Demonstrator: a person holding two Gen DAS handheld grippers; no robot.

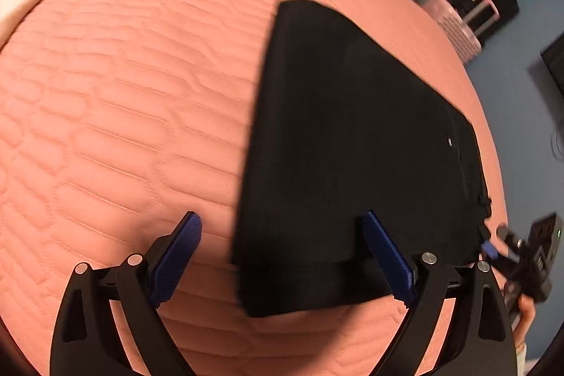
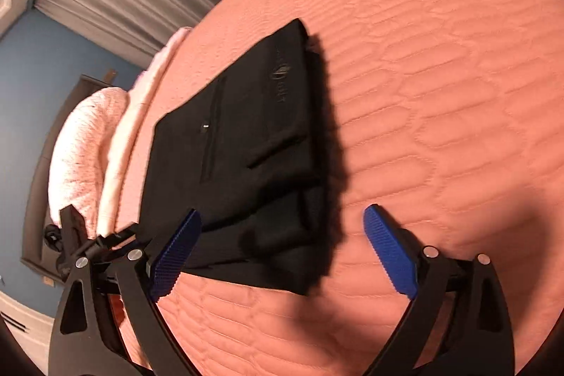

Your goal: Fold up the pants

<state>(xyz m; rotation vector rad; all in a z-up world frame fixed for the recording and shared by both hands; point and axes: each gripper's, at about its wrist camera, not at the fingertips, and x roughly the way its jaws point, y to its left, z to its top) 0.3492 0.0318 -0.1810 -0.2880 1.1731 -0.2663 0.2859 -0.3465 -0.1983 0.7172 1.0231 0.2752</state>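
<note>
The black pants [image 2: 246, 143] lie folded into a compact stack on the salmon quilted bed [image 2: 440, 94]. The right claw [image 2: 282, 252] hovers over the stack's near edge, blue fingers [image 2: 391, 252] spread wide, gripping nothing.

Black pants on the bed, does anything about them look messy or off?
Mostly tidy. The folded pants lie flat on the pink quilt, but the bottom layer sticks out past the top one at the near edge. Both grippers are open.

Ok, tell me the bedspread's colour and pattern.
Salmon-pink bedspread with quilted hexagon stitching, clearest in the right wrist view.
</note>
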